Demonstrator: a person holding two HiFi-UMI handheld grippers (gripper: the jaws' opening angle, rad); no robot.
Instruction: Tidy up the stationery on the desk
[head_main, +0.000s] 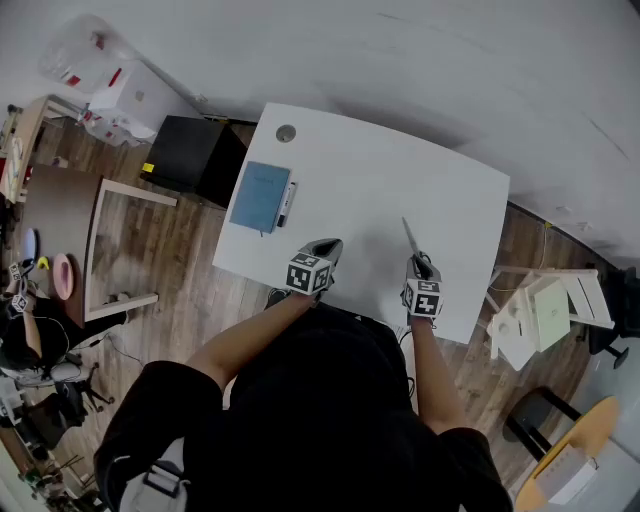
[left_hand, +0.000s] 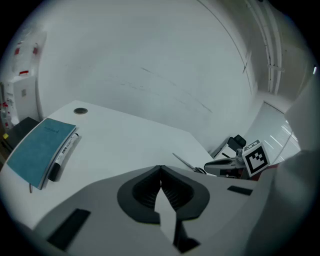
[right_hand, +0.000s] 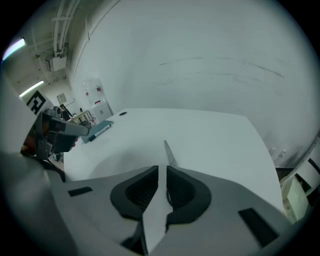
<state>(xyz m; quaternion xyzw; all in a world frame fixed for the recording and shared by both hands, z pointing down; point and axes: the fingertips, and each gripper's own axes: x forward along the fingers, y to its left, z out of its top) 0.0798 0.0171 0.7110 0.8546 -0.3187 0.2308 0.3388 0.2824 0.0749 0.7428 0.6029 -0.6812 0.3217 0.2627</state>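
A blue notebook (head_main: 259, 196) lies at the white desk's (head_main: 380, 180) left edge, with a black-and-white marker (head_main: 287, 203) along its right side. Both show in the left gripper view as well: the notebook (left_hand: 40, 148) and the marker (left_hand: 65, 154). My left gripper (head_main: 325, 250) hovers at the near edge, shut and empty (left_hand: 160, 169). My right gripper (head_main: 422, 272) is closed to a thin slit (right_hand: 162, 169) on the handle end of the scissors (head_main: 412, 240). Their blade (right_hand: 170, 152) points away over the desk. The handle itself is hidden behind the jaws.
A round grey grommet (head_main: 286, 133) sits in the desk's far left corner. A black box (head_main: 195, 155) and a wooden frame (head_main: 120, 245) stand on the floor to the left. White furniture pieces (head_main: 540, 310) stand off the desk's right side.
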